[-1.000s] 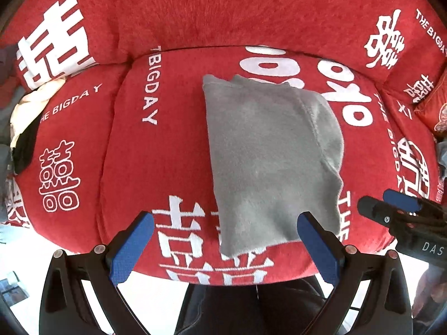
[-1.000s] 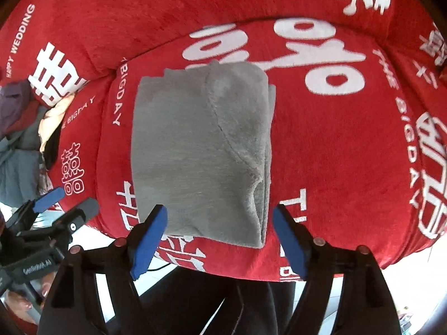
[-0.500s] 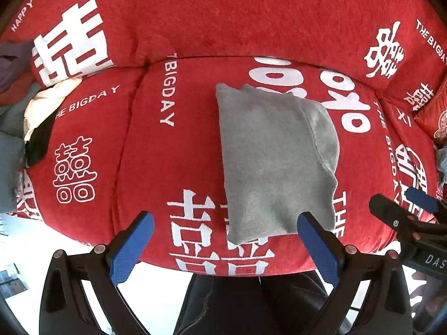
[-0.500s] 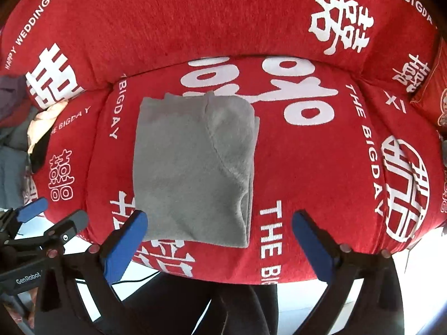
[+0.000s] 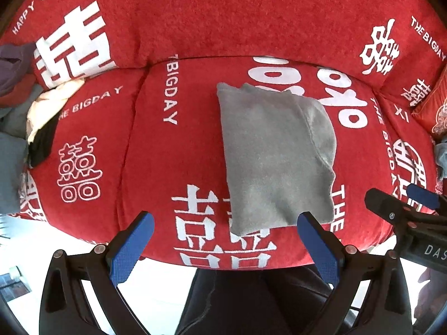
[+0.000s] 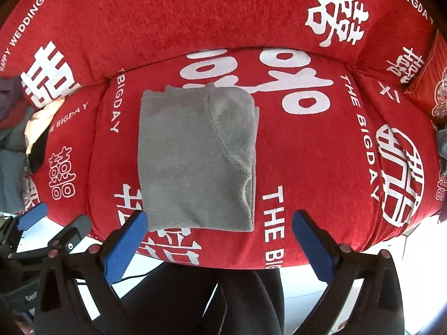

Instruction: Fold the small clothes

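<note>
A folded grey fleece garment (image 5: 275, 156) lies flat on the red sofa seat cushion (image 5: 173, 167); it also shows in the right wrist view (image 6: 195, 159). My left gripper (image 5: 223, 240) is open and empty, held off the front edge of the seat, just below the garment's near edge. My right gripper (image 6: 219, 240) is open and empty, also in front of the seat, near the garment's lower right corner. The right gripper's fingers show at the right edge of the left wrist view (image 5: 402, 209).
The red sofa cover has white lettering and a backrest (image 5: 223, 14) behind the seat. A pile of loose clothes (image 5: 25, 117) lies at the sofa's left end. A red cushion (image 6: 430, 89) sits at the right end. Dark trouser legs (image 6: 201, 301) are below the seat edge.
Both grippers have pulled back from the garment toward the seat's front edge. The right gripper's jaws have opened wider. The garment has stayed in place.
</note>
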